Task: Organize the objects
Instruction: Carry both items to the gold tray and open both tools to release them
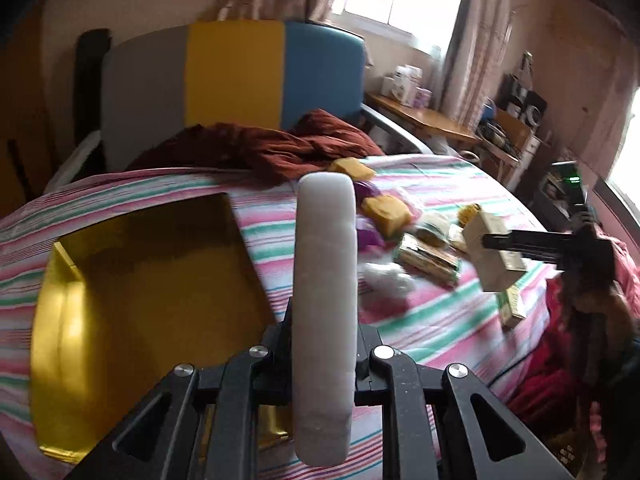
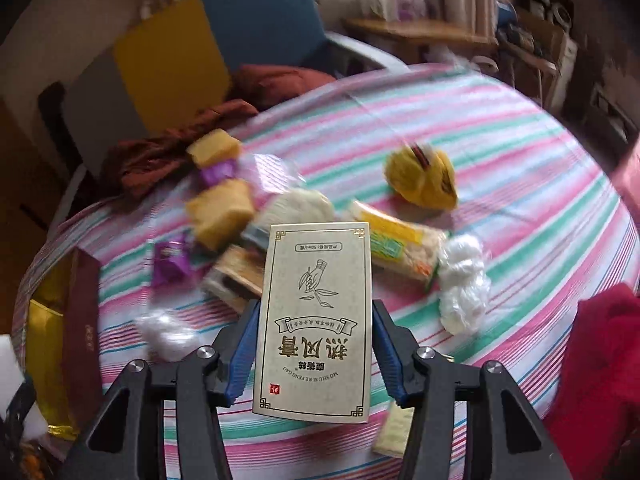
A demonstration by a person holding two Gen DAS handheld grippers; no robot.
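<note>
My left gripper (image 1: 324, 320) is shut on a long white foam block (image 1: 325, 280), held above the bed beside the open gold-lined box (image 1: 152, 280). My right gripper (image 2: 316, 344) is shut on a beige carton with Chinese print (image 2: 316, 320), raised above the striped sheet; it also shows in the left wrist view (image 1: 494, 258). Loose items lie on the bed: yellow sponges (image 2: 220, 212), purple packets (image 2: 172, 264), a yellow yarn ball (image 2: 424, 180), a noodle pack (image 2: 400, 248), white yarn (image 2: 464, 284).
A dark red cloth (image 1: 260, 148) lies at the head of the bed before a grey, yellow and blue headboard (image 1: 236, 72). A wooden desk (image 1: 424, 120) stands at the right. A red garment (image 2: 600, 360) lies at the bed's right edge.
</note>
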